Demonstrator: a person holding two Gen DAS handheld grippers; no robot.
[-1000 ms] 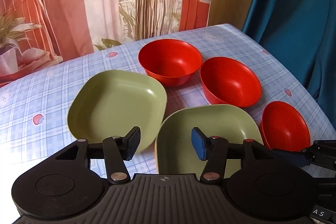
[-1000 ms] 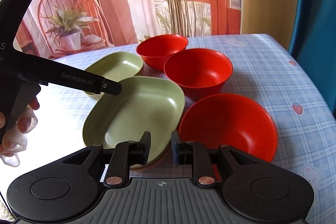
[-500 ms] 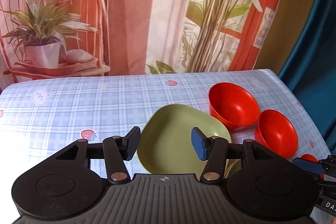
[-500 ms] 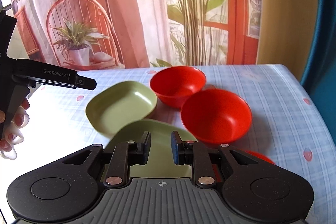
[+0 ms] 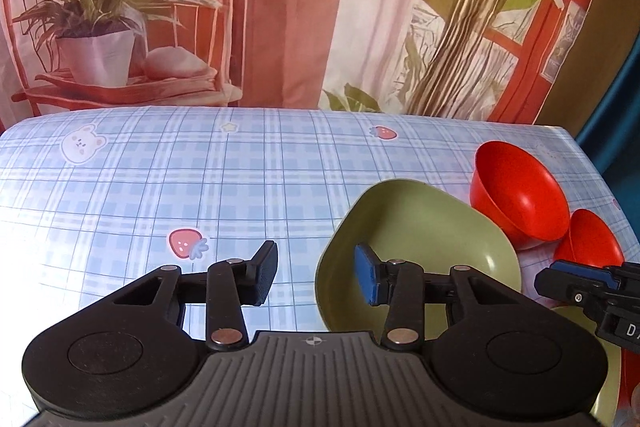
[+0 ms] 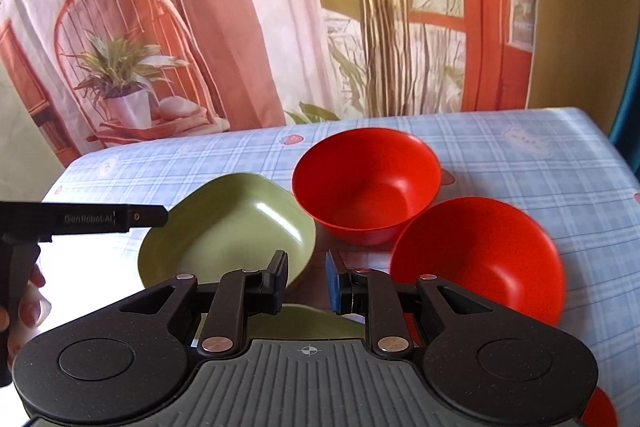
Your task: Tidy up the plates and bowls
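Note:
A green square plate [image 5: 424, 239] lies on the plaid tablecloth, and it also shows in the right wrist view [image 6: 228, 227]. Two red bowls [image 6: 366, 183] [image 6: 480, 259] stand to its right; the left wrist view shows them at the right edge [image 5: 520, 199] [image 5: 592, 243]. A second green plate [image 6: 304, 319] peeks out under my right gripper, and a third red bowl's rim [image 6: 602, 411] shows at the bottom right. My left gripper [image 5: 316, 277] is open and empty at the first plate's near left rim. My right gripper [image 6: 306, 281] is open a small gap and empty.
The plaid tablecloth [image 5: 200, 179] stretches left of the plates. A printed backdrop [image 5: 280, 7] hangs behind the table's far edge. A teal curtain [image 5: 620, 107] hangs at the right. The right gripper's tip [image 5: 580, 283] reaches in beside the left one.
Both grippers have risen and tilted upward, so more backdrop shows. The left view has swung left onto bare tablecloth. The dishes have not moved.

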